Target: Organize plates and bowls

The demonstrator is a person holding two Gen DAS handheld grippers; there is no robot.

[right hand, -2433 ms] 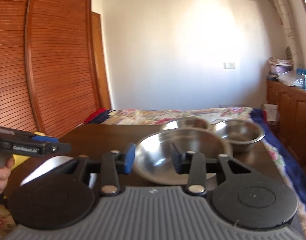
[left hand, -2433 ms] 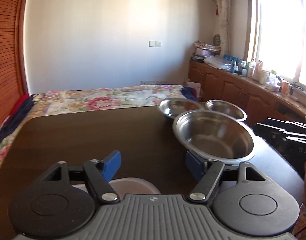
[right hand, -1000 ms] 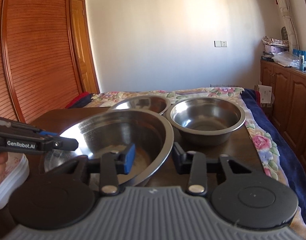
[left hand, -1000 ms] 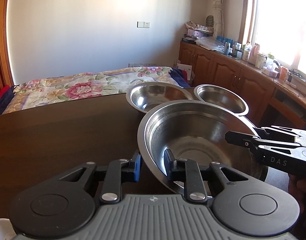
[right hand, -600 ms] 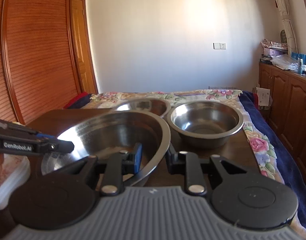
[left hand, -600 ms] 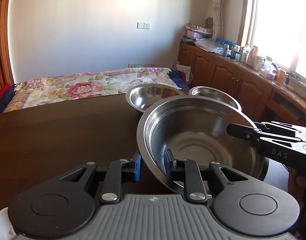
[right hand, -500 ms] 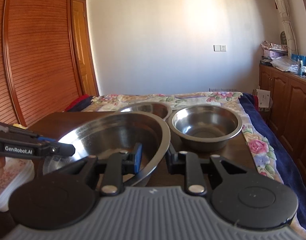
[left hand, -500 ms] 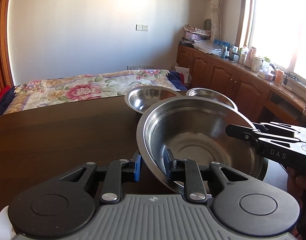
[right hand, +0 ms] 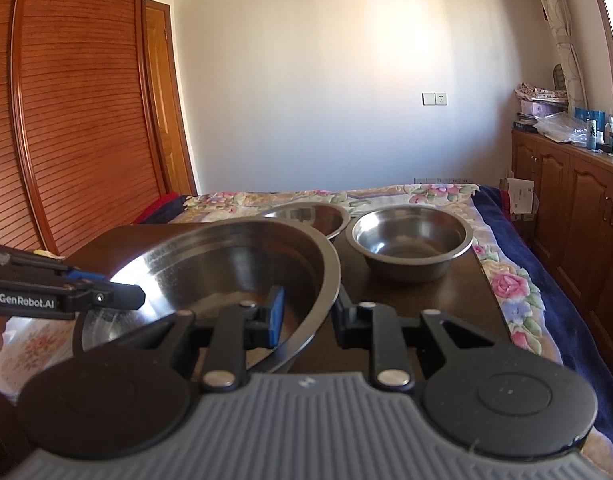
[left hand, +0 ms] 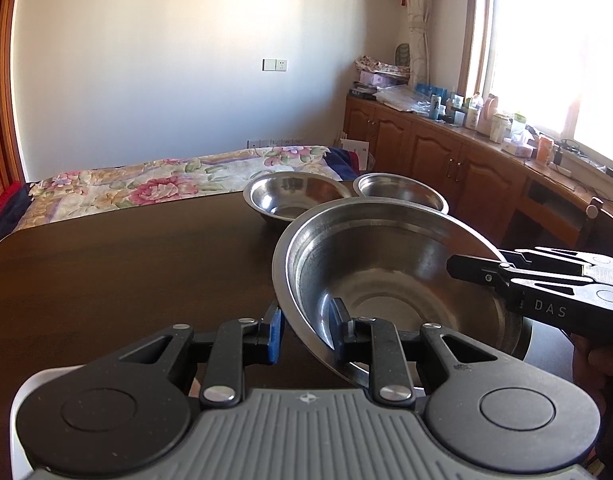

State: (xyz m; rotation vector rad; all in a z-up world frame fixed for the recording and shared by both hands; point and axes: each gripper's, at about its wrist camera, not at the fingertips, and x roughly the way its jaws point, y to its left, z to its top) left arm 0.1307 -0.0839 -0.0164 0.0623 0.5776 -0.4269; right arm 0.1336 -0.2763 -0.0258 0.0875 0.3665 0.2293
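Note:
A large steel bowl [left hand: 390, 276] is held above the dark table [left hand: 126, 264] by both grippers. My left gripper [left hand: 305, 334] is shut on its near left rim. My right gripper [right hand: 306, 314] is shut on its right rim; the bowl also shows in the right wrist view [right hand: 226, 268]. The right gripper appears in the left wrist view [left hand: 546, 292], and the left gripper in the right wrist view [right hand: 62, 292]. A shallow steel bowl [left hand: 294, 196] and a deeper steel bowl [left hand: 400, 192] sit at the table's far end.
A white dish [left hand: 20, 408] lies under my left gripper at the near table edge. A flowered bed [left hand: 166, 176] lies beyond the table. Wooden cabinets [left hand: 466, 168] with bottles run along the right wall. A slatted wardrobe [right hand: 66, 120] stands at the left.
Both grippers closed on the large bowl's rim and lifted it off the table. In the last half second it rose further, towards me.

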